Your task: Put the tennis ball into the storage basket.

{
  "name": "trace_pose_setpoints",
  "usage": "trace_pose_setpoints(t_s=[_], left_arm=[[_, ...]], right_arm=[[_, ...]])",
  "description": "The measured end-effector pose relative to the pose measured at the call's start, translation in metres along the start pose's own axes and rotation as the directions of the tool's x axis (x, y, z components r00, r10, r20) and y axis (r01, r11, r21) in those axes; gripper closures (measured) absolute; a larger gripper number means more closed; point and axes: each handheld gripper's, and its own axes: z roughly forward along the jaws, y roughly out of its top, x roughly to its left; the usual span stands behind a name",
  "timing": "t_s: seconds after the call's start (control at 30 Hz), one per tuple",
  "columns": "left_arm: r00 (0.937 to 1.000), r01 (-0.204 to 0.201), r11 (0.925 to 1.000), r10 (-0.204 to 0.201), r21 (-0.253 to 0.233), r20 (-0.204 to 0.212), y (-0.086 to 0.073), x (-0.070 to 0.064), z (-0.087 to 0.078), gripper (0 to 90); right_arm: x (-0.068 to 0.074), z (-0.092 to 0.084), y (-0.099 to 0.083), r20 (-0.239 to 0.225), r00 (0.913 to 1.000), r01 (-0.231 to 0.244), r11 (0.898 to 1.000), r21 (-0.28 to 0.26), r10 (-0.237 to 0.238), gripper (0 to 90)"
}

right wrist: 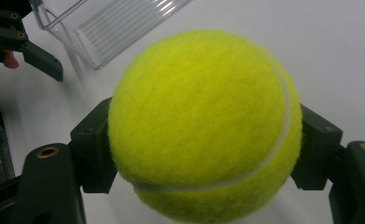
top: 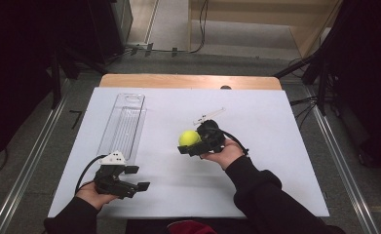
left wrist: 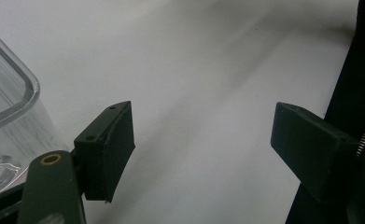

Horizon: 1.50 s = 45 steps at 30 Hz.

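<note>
The right tool (right wrist: 203, 154) is clenched across the middle of the tennis ball (right wrist: 201, 123), a sound hold. Light, springy and felt-covered, it probably won't slip. The left tool (left wrist: 203, 149) stands released over the worktop (left wrist: 208, 70).

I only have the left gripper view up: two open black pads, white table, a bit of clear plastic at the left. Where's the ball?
Observer: The tennis ball is clamped in the right claw, one pad on each side of it.
Operator: Is it resting on the table?
Observer: The high view shows it above the white table, near the middle; whether it touches the surface I cannot tell.
Operator: And that clear plastic?
Observer: It is a long clear tray lying lengthwise away from the person, left of the ball, with nothing visible inside.
Operator: How near is my claw to it?
Observer: The left claw sits just off the tray's near end.
</note>
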Motion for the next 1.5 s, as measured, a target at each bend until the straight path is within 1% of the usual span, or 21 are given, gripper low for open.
trace_pose_setpoints(t_s=[0.23,0.3,0.4,0.47,0.5,0.63,0.7,0.73,0.77,0.8,1.13,1.23,1.5], left_arm=[[1.0000,0.000,1.0000,0.000,-0.002,0.001,0.000,0.001,0.000,22.2],[1.0000,0.002,1.0000,-0.002,-0.002,0.001,0.000,0.001,0.000,22.2],[1.0000,0.003,1.0000,-0.003,-0.004,0.001,-0.001,0.001,0.000,22.2],[1.0000,0.005,1.0000,-0.005,-0.003,-0.001,-0.001,0.001,0.000,22.2],[1.0000,0.006,1.0000,-0.006,-0.003,-0.001,-0.001,0.001,0.000,22.2],[1.0000,0.005,1.0000,-0.005,-0.002,-0.001,-0.001,0.001,0.000,22.2],[1.0000,0.005,1.0000,-0.005,-0.001,-0.002,-0.001,0.001,0.000,22.2],[1.0000,0.007,1.0000,-0.007,-0.002,0.000,-0.001,0.001,0.000,22.2],[1.0000,0.007,1.0000,-0.007,-0.001,-0.001,-0.001,0.001,0.000,22.2],[1.0000,0.007,1.0000,-0.007,-0.002,0.000,-0.001,0.001,0.000,22.2],[1.0000,0.007,1.0000,-0.007,-0.002,-0.001,-0.001,0.001,0.000,22.2],[1.0000,0.004,1.0000,-0.004,-0.003,0.000,-0.001,0.001,0.000,22.2],[1.0000,0.006,1.0000,-0.006,-0.005,0.001,-0.001,0.001,0.000,22.2]], right_arm=[[0.003,0.005,0.010,-0.007,0.9999,0.012,1.000,-0.010,-0.012,22.9],[0.004,0.008,0.013,-0.009,0.9999,0.014,1.000,-0.017,-0.014,23.0],[0.005,0.014,0.018,-0.014,0.9997,0.022,1.000,-0.008,-0.022,23.0],[0.006,0.018,0.020,-0.016,0.9997,0.018,1.000,-0.005,-0.018,23.0],[0.007,0.019,0.021,-0.018,0.9995,0.025,1.000,-0.007,-0.025,23.0],[0.009,0.023,0.026,-0.026,0.9990,0.035,0.999,-0.016,-0.035,23.0],[0.011,0.024,0.029,-0.028,0.9991,0.030,0.999,-0.015,-0.030,23.0],[0.010,0.025,0.030,-0.029,0.9988,0.038,0.999,-0.019,-0.039,23.0],[0.011,0.025,0.032,-0.029,0.9990,0.032,0.999,-0.017,-0.033,23.0],[0.011,0.026,0.033,-0.030,0.9988,0.038,0.999,-0.020,-0.039,23.0],[0.016,0.029,0.046,-0.042,0.9985,0.032,0.999,-0.029,-0.034,23.0],[0.017,0.031,0.050,-0.046,0.9981,0.039,0.999,-0.029,-0.040,23.0],[0.021,0.036,0.059,-0.055,0.9981,0.027,0.999,-0.030,-0.029,23.0]])
